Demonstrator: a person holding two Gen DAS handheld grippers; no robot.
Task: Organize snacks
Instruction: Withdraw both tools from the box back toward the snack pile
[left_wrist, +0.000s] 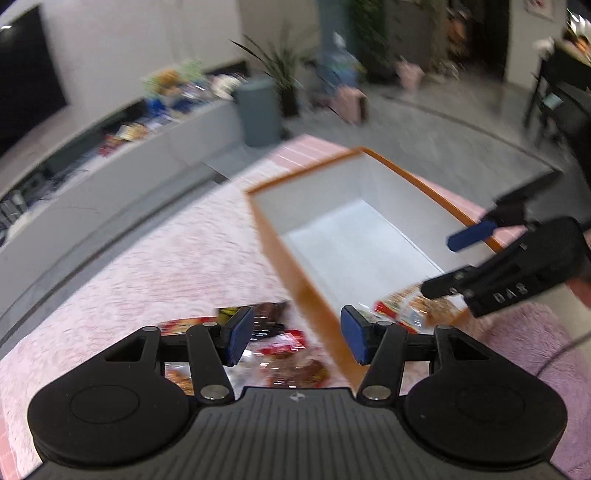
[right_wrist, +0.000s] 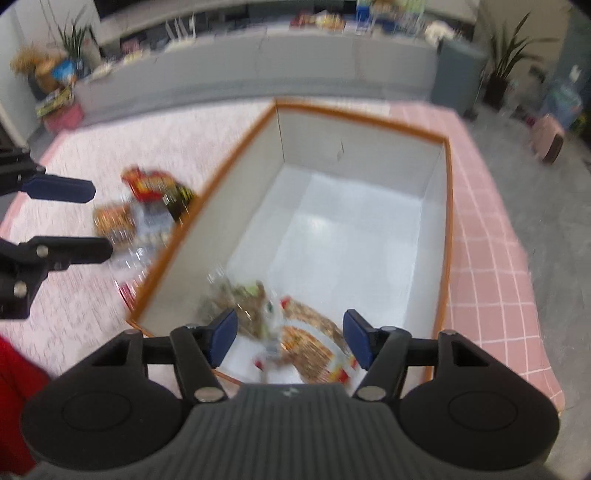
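An open box (left_wrist: 284, 266) (right_wrist: 445, 236) with orange outer walls and a white inside stands on a pink tablecloth. Snack packets (right_wrist: 295, 332) (left_wrist: 410, 308) lie in its near corner. More snack packets (left_wrist: 284, 350) (right_wrist: 147, 206) lie in a loose pile on the cloth outside its left wall. My left gripper (left_wrist: 297, 339) is open and empty above that pile and the box wall. My right gripper (right_wrist: 290, 341) is open and empty over the packets in the box; it also shows in the left wrist view (left_wrist: 443, 264). The left gripper appears at the left of the right wrist view (right_wrist: 98, 221).
A long grey bench (right_wrist: 258, 70) (left_wrist: 122, 158) with assorted goods runs behind the table. A grey bin (left_wrist: 256, 110), potted plants (right_wrist: 506, 66) and a pink suitcase (left_wrist: 351, 103) stand on the floor beyond. The table edge (right_wrist: 517, 258) is to the right of the box.
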